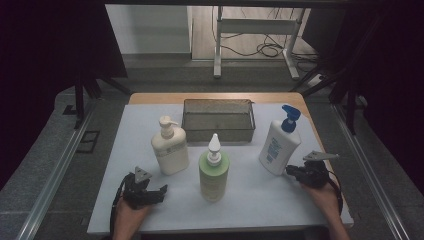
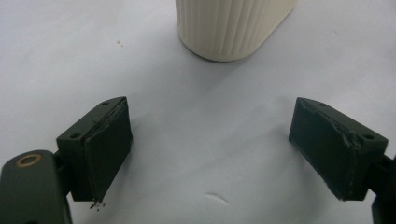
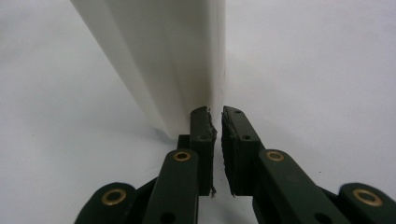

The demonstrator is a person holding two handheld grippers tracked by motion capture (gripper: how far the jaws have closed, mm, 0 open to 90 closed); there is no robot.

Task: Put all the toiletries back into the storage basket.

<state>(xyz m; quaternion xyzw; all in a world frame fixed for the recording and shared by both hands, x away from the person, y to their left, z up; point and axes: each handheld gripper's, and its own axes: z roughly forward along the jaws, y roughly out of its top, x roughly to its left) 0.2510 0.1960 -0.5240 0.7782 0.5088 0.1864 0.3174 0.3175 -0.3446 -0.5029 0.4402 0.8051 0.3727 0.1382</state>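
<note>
Right gripper (image 1: 294, 171) sits low over the table at the right side, held by the right hand (image 1: 324, 196), its tip up against the base of the white bottle with the blue spray top (image 1: 279, 148). In the right gripper view the right gripper (image 3: 217, 116) has its jaws nearly together, a thin slit between the pads, nothing clamped between them. The jaw tips reach the lower edge of the white bottle (image 3: 163, 56); whether they actually touch it cannot be told. The bottle leans slightly in that view.

Left gripper (image 1: 161, 191) rests at the near left of the table, held by the left hand (image 1: 129, 216). In the left gripper view the left gripper (image 2: 208, 154) has its jaws wide apart, with bare table surface between the pads. Ahead of it, apart from the jaws, stands the ribbed base of the cream pump bottle (image 2: 231, 28).

High view, going outward: cream pump bottle (image 1: 170, 147) upright left of centre; green bottle with white pointed cap (image 1: 214, 172) upright at centre, nearer the person; white spray bottle to the right. Behind them a wire mesh basket (image 1: 218, 131) sits at the far middle. All stand on the pale table cover (image 1: 250, 200)
</note>
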